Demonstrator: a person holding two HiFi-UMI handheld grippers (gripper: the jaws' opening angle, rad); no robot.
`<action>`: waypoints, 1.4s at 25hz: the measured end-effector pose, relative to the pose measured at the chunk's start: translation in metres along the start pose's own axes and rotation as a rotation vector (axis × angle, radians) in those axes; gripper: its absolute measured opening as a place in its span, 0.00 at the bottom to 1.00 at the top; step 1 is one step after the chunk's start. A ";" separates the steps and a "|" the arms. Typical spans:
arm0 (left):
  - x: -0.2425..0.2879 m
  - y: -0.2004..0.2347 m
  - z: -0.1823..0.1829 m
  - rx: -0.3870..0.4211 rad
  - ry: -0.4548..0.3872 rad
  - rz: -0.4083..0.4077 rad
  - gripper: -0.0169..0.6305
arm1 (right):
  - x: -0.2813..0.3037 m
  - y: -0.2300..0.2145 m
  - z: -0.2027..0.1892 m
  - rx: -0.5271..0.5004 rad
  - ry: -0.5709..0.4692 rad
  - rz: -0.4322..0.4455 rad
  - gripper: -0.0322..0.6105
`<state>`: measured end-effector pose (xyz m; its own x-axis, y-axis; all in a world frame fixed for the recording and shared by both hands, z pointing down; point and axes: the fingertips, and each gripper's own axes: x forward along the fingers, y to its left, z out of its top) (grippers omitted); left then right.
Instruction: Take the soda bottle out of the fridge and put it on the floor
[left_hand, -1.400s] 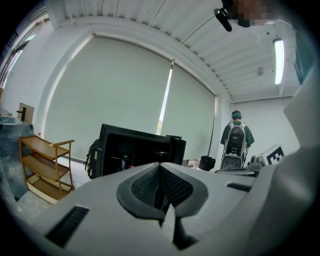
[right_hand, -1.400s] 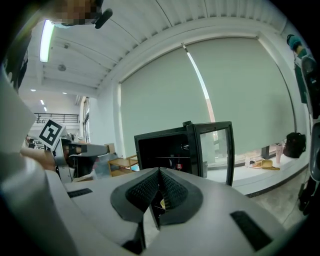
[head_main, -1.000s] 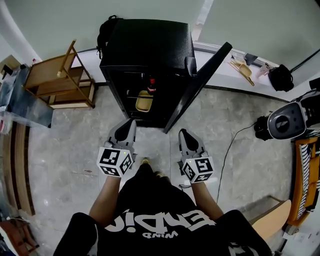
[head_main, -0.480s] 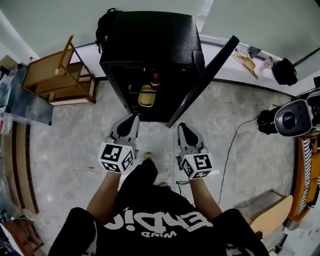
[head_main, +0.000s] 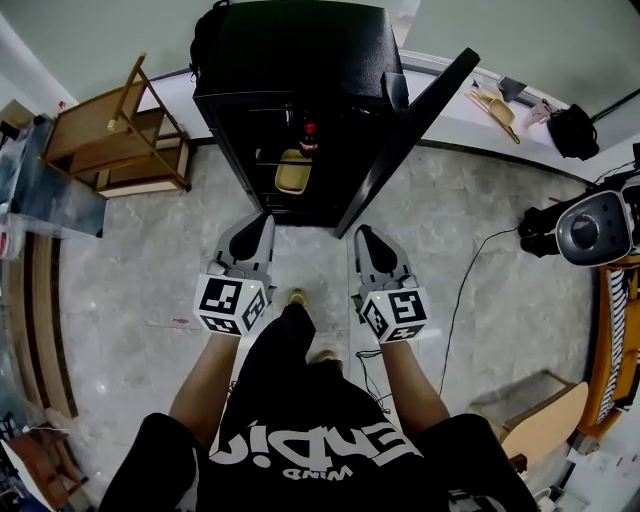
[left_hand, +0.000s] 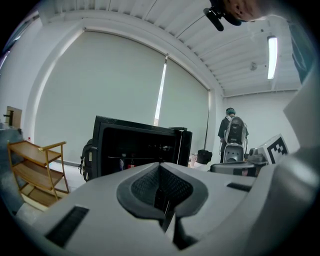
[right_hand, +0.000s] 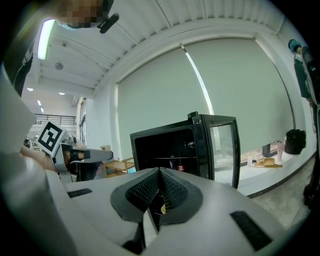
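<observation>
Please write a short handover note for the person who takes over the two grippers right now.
Left gripper: jaws together, empty.
Right gripper: the same.
Both are held before the fridge, not touching it.
Its door is open; the soda bottle stands upright inside.
Done: door open.
To do: grasp the bottle, lift it out, set it on the floor.

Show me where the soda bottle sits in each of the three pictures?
Head view: the soda bottle stands inside the black fridge, top centre of the picture.
Left gripper view: a small red-marked shape on the fridge shelf, left of centre.
Right gripper view: upright inside the fridge, just right of centre.
Shared landmark: the black fridge with its door swung open.
</observation>
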<state>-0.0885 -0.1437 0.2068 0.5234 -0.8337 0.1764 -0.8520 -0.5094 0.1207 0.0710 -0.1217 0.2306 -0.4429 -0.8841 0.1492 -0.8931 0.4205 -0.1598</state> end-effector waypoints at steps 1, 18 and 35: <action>-0.001 -0.002 -0.002 0.000 0.000 0.001 0.04 | -0.002 0.000 -0.001 0.002 -0.004 0.000 0.09; 0.003 -0.018 -0.049 -0.011 -0.069 -0.001 0.04 | -0.013 -0.009 -0.032 -0.047 -0.085 0.025 0.09; 0.058 0.008 -0.086 0.004 -0.089 0.025 0.53 | 0.028 -0.042 -0.064 -0.032 -0.106 0.020 0.09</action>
<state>-0.0638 -0.1775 0.3015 0.4990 -0.8617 0.0917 -0.8649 -0.4888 0.1137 0.0912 -0.1509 0.3036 -0.4511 -0.8915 0.0416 -0.8871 0.4427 -0.1306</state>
